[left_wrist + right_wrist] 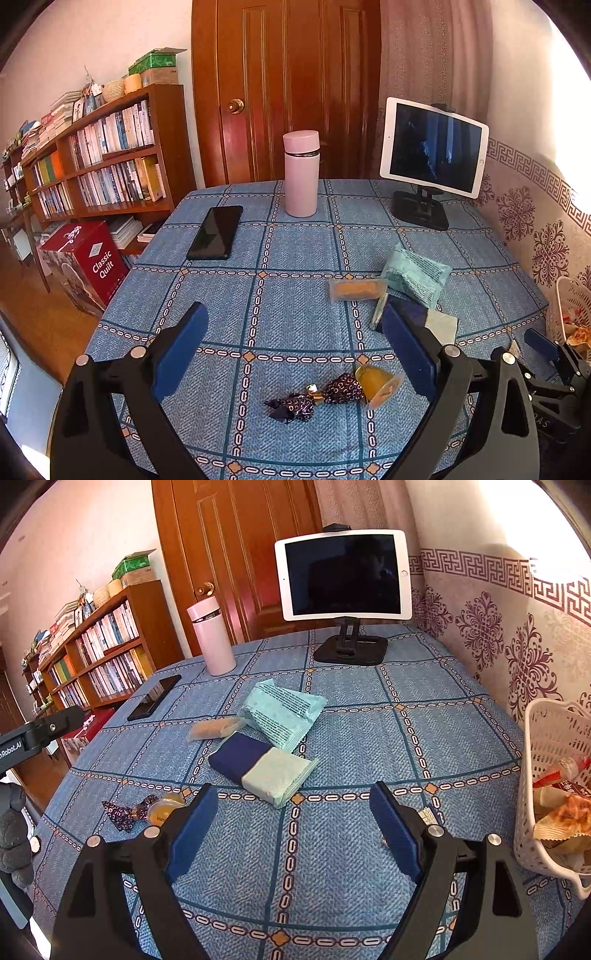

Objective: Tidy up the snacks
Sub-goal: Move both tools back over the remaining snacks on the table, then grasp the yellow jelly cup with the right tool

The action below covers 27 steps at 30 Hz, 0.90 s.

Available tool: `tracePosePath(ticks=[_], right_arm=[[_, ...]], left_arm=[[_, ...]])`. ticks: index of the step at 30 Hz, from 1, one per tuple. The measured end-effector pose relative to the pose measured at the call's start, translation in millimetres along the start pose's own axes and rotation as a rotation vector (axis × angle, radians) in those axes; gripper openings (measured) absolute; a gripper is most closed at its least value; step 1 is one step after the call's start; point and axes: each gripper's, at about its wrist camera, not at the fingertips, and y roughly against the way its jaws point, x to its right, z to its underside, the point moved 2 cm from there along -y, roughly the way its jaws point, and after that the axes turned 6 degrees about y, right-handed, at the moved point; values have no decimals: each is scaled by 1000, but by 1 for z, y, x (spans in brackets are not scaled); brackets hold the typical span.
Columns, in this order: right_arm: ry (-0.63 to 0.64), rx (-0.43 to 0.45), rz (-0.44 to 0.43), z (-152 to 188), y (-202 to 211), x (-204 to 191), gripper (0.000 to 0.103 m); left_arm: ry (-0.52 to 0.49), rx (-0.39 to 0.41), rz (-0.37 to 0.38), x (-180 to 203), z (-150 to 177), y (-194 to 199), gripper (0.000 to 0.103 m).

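Left wrist view: left gripper (295,347) over the near edge of the table (295,258), jaws wide apart, nothing between the pads, only the blue checked cloth below. Just beyond the gap, near that edge, a dark patterned candy (314,398) touching an orange jelly cup (376,384) tipped on its side. Further in, toward the right edge, a small biscuit pack (356,290), a green packet (415,273) and a navy-and-pale pack (432,319) half hidden behind the right finger. Toward the far edge, a black phone (216,232) on the left, a pink flask (301,173) upright in the middle, a tablet (434,147) on its stand at the far right corner. Right gripper (546,354) showing at the lower right beside the basket (572,306). Right wrist view: right gripper (291,830) above the near middle of the table, jaws spread and empty, bare cloth between the pads. Just beyond the fingertips the navy-and-pale pack (262,771), the green packet (284,712) touching its far side, the biscuit pack (214,729) to their left. Candy (125,812) and jelly cup (162,808) near the left edge. White basket (554,757) at the right edge, wrapped snacks (561,812) already inside. Flask (212,638), phone (155,698) and tablet (345,574) along the far side.
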Motion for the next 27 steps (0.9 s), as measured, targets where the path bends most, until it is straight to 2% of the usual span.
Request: tracePosePath(ticks=[21,27], right_arm=[[32,-126,18,-7,-60,-14,84],[21,-131,-56,-8,-59,-31,84]], left_arm=[[95,-118,-59,-59,34,-43,98],[92,-167,-60,-65,49,-57,98]])
